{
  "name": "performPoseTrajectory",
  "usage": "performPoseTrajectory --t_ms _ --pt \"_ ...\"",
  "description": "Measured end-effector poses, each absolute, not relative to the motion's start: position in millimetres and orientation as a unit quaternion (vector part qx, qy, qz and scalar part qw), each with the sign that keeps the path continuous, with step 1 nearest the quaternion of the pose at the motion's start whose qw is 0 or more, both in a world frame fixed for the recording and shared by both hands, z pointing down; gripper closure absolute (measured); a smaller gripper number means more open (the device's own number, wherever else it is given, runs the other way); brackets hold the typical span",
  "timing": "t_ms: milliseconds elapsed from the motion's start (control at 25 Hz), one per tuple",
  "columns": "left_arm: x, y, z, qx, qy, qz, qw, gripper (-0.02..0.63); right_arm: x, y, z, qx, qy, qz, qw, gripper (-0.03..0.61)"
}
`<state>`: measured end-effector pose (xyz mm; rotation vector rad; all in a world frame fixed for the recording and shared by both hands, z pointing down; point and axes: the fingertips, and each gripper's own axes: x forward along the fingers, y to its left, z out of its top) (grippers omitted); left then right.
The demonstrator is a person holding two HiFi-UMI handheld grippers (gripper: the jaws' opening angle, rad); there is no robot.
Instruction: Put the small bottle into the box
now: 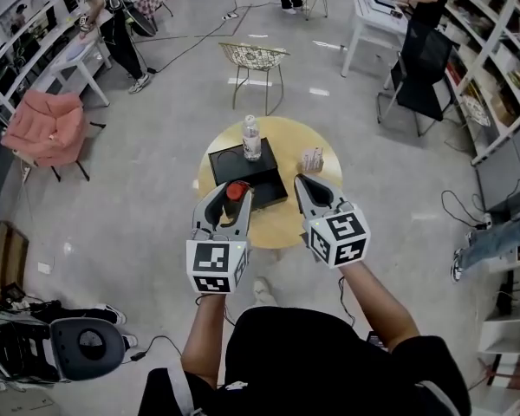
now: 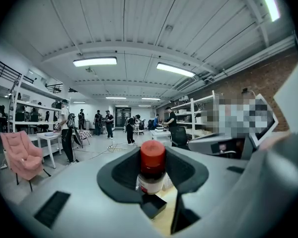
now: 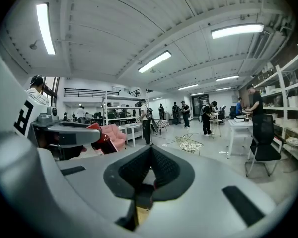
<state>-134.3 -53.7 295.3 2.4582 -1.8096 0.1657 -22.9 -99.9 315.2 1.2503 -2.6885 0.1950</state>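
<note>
The left claw (image 1: pixel 229 199) is closed on the small dark glass bottle with a red screw cap and white label (image 2: pixel 152 168). Its pads press the bottle's sides, so the jaws stand fairly wide apart with the bottle filling the gap. The right claw (image 1: pixel 308 189), level with the left one and just to its right, has its jaws drawn together with nothing between them.

The bottle stands upright in the grip. Its long axis runs up and down, with the red cap on top and the base below, crosswise to the way the left claw points.

Just ahead of the left claw's tips lies the flat square black box (image 1: pixel 264 185) on the round yellow wooden bench (image 1: pixel 286 141). From the head view the bottle seems to hang about over the box's near corner, though its height above the box cannot be judged.

So the pick-up looks done and the placing does not. The bottle is off the bench and in hand, but not yet in the box. It has to be brought over the box, lowered and let go.

Further ahead, at the box's far edge, a clear plastic water bottle (image 1: pixel 251 139) stands upright. Whether it rests in the box or on its cover is unclear. Ahead of the right claw sits a small patterned carton (image 1: pixel 312 159) — neither is touched.
</note>
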Motion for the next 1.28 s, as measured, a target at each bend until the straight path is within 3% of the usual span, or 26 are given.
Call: performPoseTrajectory --t_ms 640,1280 --pt "-191.9 -116.4 331.6 0.816 -0.570 0.075 0.063 0.463 -82.0 -164.0 338.0 0.434 -0.892 0.077 0.094 0.575" --pt "-158.0 -164.5 395.1 0.829 -0.538 0.112 0.105 0.463 -58.4 -209.5 386.1 0.444 -0.880 0.114 0.123 0.575"
